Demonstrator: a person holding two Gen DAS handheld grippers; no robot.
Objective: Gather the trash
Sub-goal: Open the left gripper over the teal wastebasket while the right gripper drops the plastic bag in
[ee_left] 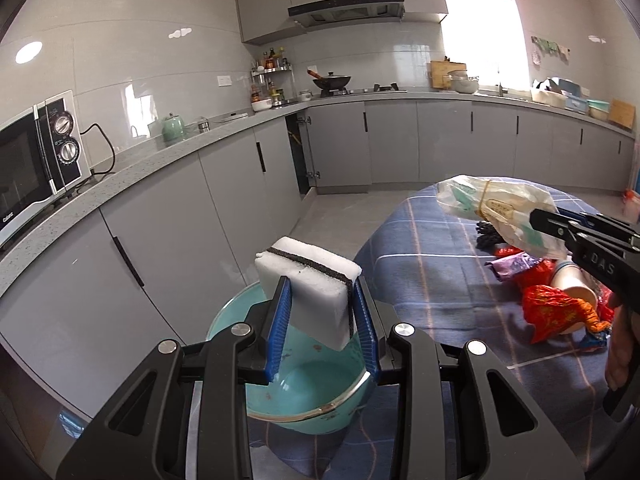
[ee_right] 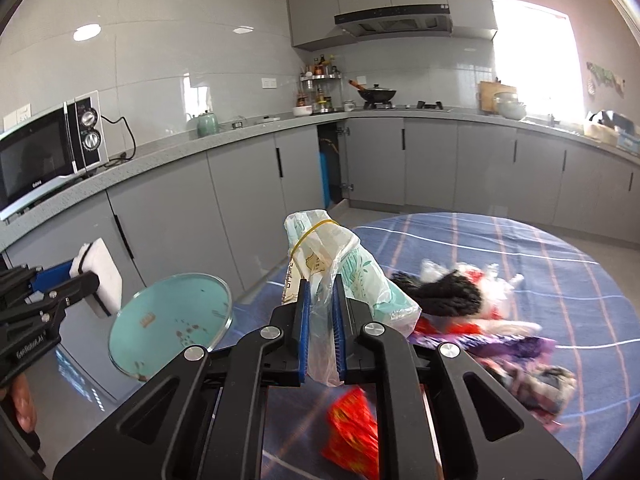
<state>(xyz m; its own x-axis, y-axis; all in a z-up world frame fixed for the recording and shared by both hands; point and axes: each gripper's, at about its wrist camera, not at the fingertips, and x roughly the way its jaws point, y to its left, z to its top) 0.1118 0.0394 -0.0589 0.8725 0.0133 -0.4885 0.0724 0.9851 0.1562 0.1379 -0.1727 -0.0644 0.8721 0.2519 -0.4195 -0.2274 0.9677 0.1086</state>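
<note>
**A:** What's in each hand?

**B:** My right gripper [ee_right: 320, 316] is nearly closed, its blue pads pinching the thin clear plastic of a bundled bag [ee_right: 340, 264]. The bag is pale, with green print, cinched by a yellow rubber band, and it hangs clear of the table. My left gripper [ee_left: 322, 320] is partly closed on a white sponge [ee_left: 310, 280] with a black scouring strip. The sponge stands up between the pads.

**A:** Below the sponge?

**B:** A teal bowl [ee_left: 320, 396] with a metal rim, sitting at the near edge of the table [ee_left: 432, 240]. From the right wrist view its inside shows brown specks.

**A:** Where's the rest of the trash?

**B:** On the blue plaid tablecloth, to the right of the bowl. A red crumpled wrapper [ee_left: 560, 312] lies against a tipped paper cup [ee_left: 576, 284]. A purple wrapper [ee_left: 512, 264] is just beyond it, and something black [ee_left: 486, 236] sits under the lifted bag. The right wrist view blurs this pile, so I can't sort it further.

**A:** Surroundings?

**B:** Grey cabinets run along the walls. A microwave [ee_left: 36, 172] sits on the counter at left, with a green kettle [ee_left: 174, 126] farther along. A wok [ee_left: 332, 80] is on the stove under the hood.
</note>
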